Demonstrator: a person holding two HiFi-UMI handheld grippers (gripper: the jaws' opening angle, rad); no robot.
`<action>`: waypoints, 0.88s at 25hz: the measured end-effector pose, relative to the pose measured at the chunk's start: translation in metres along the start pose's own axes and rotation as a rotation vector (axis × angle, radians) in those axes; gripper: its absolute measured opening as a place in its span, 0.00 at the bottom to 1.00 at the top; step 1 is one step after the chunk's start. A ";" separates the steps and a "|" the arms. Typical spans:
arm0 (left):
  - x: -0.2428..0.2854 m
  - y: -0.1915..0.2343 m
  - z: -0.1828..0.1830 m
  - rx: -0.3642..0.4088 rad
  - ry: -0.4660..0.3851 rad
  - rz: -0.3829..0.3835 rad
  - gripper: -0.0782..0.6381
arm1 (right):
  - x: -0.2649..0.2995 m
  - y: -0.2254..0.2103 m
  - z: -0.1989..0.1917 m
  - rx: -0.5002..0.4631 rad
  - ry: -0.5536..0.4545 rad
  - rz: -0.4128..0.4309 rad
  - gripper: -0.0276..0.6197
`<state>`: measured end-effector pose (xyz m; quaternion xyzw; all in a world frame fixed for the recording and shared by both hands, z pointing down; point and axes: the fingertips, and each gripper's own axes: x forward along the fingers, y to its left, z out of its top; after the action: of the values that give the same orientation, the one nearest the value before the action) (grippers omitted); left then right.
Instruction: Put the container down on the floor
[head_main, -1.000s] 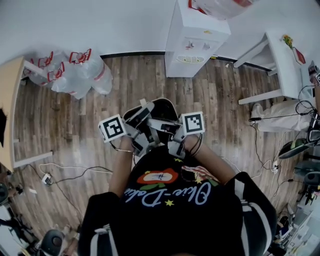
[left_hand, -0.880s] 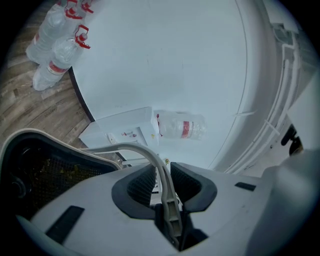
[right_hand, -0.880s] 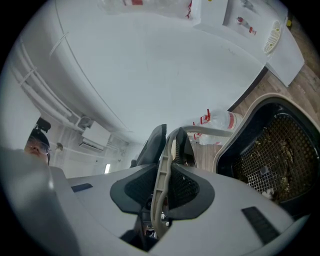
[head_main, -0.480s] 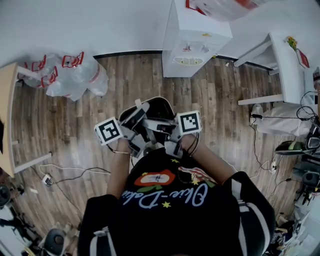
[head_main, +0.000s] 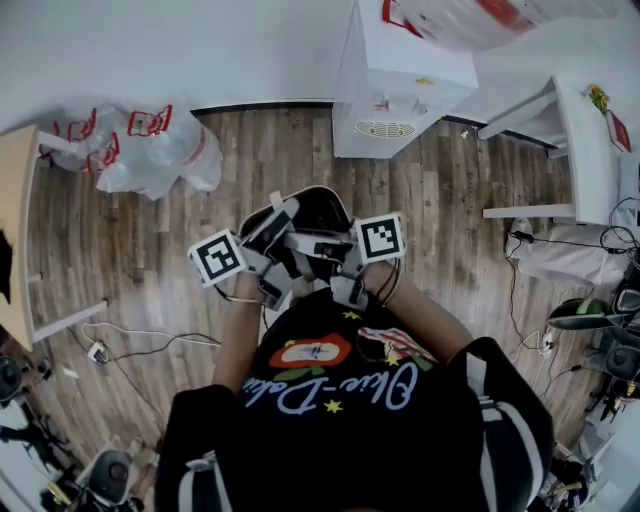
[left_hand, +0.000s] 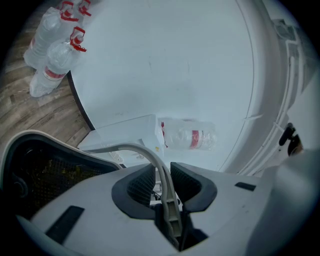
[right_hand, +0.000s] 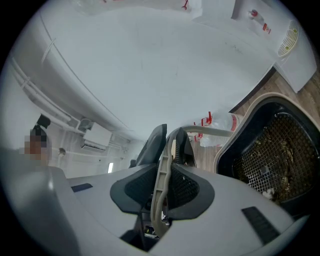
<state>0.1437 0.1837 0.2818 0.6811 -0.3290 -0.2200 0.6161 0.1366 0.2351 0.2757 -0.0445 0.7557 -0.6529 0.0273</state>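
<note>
- Hanging above the wooden floor (head_main: 150, 270), the container (head_main: 318, 212), a dark mesh-lined bin with a pale rim, is held just in front of the person's chest, clear of any surface.
- Pale loop handle (left_hand: 145, 150) on its left side: clamped in the left tool (left_hand: 161, 181), whose jaws are narrowed onto it.
- Matching handle (right_hand: 161, 195) on the right side: gripped likewise by the right tool (right_hand: 168, 150).
- Both tools lie roughly level, one at each side of the rim.
- Progress: the container is in hand and off the floor. Lowering it to the boards and releasing both handles remain.
- Surroundings: white water dispenser (head_main: 400, 90) ahead and bagged bottles (head_main: 150, 155) at left, both well apart from the bin.
</note>
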 end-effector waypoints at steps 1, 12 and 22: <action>0.002 0.000 0.003 -0.004 -0.005 0.004 0.23 | 0.001 0.000 0.004 -0.004 0.005 0.003 0.17; 0.029 -0.004 0.030 0.006 -0.042 0.008 0.23 | 0.003 -0.001 0.042 -0.014 0.041 0.020 0.17; 0.040 0.003 0.061 -0.003 -0.095 0.037 0.23 | 0.019 -0.008 0.070 -0.010 0.103 0.027 0.17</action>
<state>0.1278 0.1124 0.2801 0.6630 -0.3699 -0.2411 0.6046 0.1252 0.1628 0.2739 -0.0010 0.7598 -0.6501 -0.0032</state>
